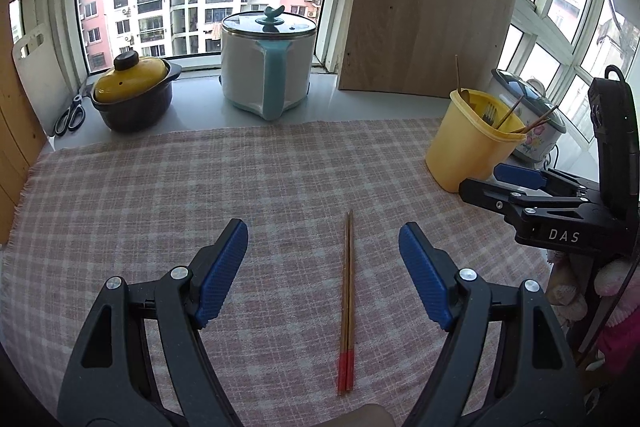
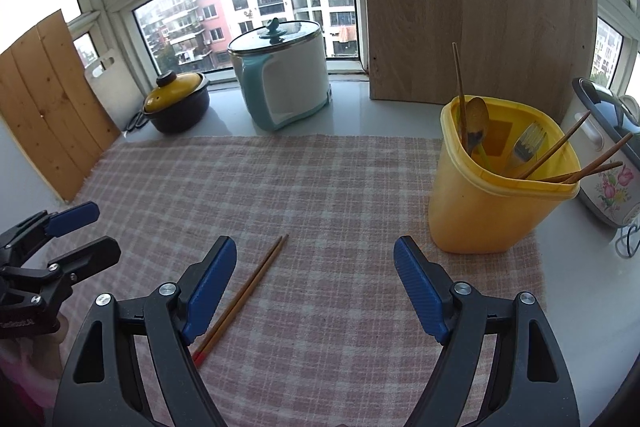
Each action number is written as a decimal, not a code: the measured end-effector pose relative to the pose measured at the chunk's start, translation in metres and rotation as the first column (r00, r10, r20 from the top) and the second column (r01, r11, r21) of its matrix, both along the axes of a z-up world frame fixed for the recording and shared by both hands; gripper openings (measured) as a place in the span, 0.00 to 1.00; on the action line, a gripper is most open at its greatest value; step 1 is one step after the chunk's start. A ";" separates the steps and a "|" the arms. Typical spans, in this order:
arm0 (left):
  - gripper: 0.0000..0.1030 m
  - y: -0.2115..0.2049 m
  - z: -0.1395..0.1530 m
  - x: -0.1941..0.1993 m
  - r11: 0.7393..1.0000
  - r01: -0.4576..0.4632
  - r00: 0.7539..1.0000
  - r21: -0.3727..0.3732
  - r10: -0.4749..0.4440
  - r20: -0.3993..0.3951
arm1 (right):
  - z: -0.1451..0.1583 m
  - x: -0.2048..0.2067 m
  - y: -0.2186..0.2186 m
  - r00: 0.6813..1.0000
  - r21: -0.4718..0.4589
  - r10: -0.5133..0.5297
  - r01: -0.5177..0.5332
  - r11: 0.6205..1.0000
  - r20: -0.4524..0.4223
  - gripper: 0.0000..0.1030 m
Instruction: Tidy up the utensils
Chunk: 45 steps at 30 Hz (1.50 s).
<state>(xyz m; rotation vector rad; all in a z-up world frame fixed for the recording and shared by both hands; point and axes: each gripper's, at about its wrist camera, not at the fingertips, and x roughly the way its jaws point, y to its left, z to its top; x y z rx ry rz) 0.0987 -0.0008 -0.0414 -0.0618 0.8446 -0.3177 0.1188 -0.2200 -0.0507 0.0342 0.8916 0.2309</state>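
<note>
Left gripper [image 1: 323,255] hangs over the checked cloth [image 1: 160,195], fingers spread wide and empty; the pair of chopsticks [image 1: 347,299] lies flat on the cloth in the lower centre of the left wrist view, between the two blue pads without touching either, red ends toward the bottom edge. Right gripper [image 2: 315,275] likewise released and empty; in its view the chopsticks run diagonally at lower left, just beside the left pad [image 2: 208,287]. Yellow utensil holder [image 2: 496,187] stands at right of that frame on the cloth's edge, holding a wooden spoon [image 2: 478,123], a fork [image 2: 528,143] and more chopsticks [image 2: 560,151].
</note>
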 end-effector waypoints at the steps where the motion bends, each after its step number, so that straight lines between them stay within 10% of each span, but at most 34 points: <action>1: 0.78 0.001 -0.002 0.000 1.000 0.000 1.000 0.002 0.000 -0.006 | -0.003 0.001 0.001 1.000 0.002 -0.001 0.001 1.000 -0.009 0.78; 9: 0.75 0.007 -0.027 0.008 0.999 0.033 0.998 -0.002 -0.033 -0.054 | -0.027 0.007 0.007 0.995 0.034 -0.012 0.015 0.999 -0.099 0.78; 14: 0.47 0.007 -0.055 0.016 0.997 0.077 0.987 -0.013 -0.078 -0.138 | -0.042 0.010 0.002 0.986 0.078 -0.027 0.041 0.996 -0.166 0.78; 26: 0.20 -0.036 -0.096 0.025 0.979 0.203 0.952 0.020 -0.193 -0.236 | -0.066 0.006 -0.005 0.967 0.124 -0.030 0.063 0.990 -0.254 0.53; 45: 0.12 -0.070 -0.122 0.032 0.950 0.263 0.945 0.170 -0.218 -0.244 | -0.069 -0.005 -0.027 0.960 0.138 -0.067 0.108 0.984 -0.272 0.48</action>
